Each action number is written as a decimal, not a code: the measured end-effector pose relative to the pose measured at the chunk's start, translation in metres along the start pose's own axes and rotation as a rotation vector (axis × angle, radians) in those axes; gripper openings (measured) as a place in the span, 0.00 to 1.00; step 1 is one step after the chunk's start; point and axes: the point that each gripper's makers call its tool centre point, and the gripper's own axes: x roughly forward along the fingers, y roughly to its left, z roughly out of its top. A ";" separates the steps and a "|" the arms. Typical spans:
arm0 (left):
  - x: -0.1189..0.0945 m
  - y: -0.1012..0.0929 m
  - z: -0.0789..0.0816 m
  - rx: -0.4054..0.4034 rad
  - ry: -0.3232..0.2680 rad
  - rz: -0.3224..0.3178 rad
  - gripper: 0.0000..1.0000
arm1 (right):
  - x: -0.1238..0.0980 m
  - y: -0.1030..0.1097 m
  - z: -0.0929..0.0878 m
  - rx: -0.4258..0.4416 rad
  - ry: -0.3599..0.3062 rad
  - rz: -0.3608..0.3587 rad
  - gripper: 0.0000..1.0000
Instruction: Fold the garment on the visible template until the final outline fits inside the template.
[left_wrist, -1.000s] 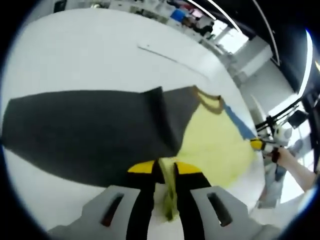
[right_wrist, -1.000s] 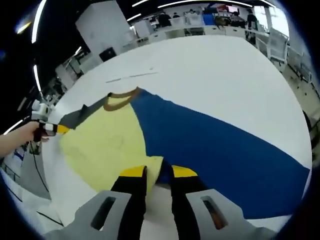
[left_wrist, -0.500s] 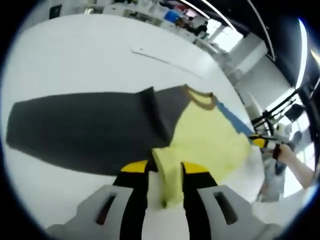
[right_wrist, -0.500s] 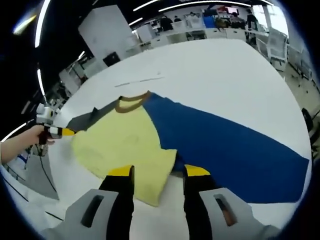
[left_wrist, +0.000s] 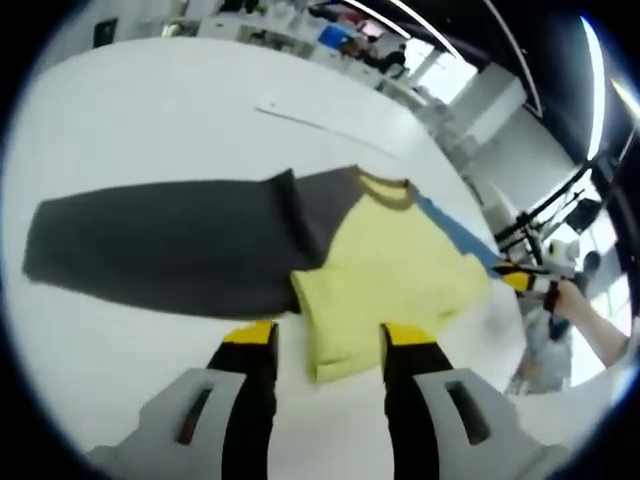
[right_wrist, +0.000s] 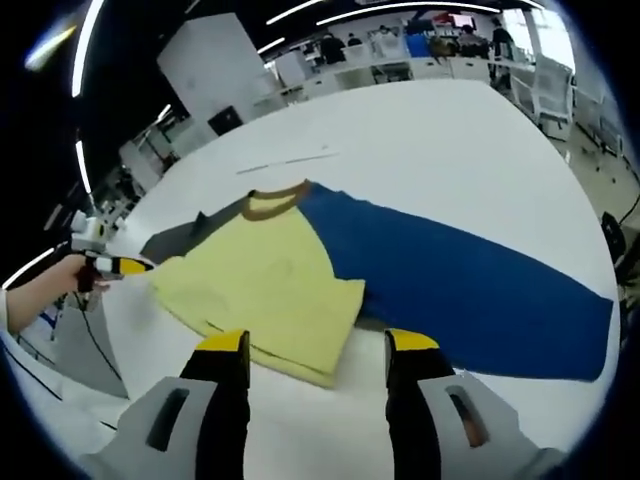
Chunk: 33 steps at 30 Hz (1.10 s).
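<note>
Left gripper view: garment (left_wrist: 390, 270) collar points away.

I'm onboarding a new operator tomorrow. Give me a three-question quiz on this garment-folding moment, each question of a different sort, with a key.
1. True or false: the left claw is shut on the yellow body of the garment.
2. Multiple choice: in the right gripper view, the long sleeve stretching right from the yellow body is (A) grey, (B) blue, (C) brown.
3. Fill in: the collar of the garment is ____ in colour.

Key:
1. False. Its jaws stand apart, with the yellow hem lying loose between them.
2. B, the blue sleeve; the grey sleeve lies on the other side.
3. Brown.
</note>
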 end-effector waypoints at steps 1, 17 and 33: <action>-0.003 -0.001 -0.002 0.002 -0.002 -0.002 0.39 | -0.002 0.002 -0.002 -0.004 0.001 0.004 0.57; -0.030 -0.020 -0.018 0.017 -0.021 -0.022 0.55 | -0.031 0.028 -0.012 0.013 -0.018 0.067 0.72; -0.056 -0.050 -0.041 0.037 -0.023 -0.060 0.70 | -0.068 0.044 -0.023 0.011 -0.026 0.101 0.84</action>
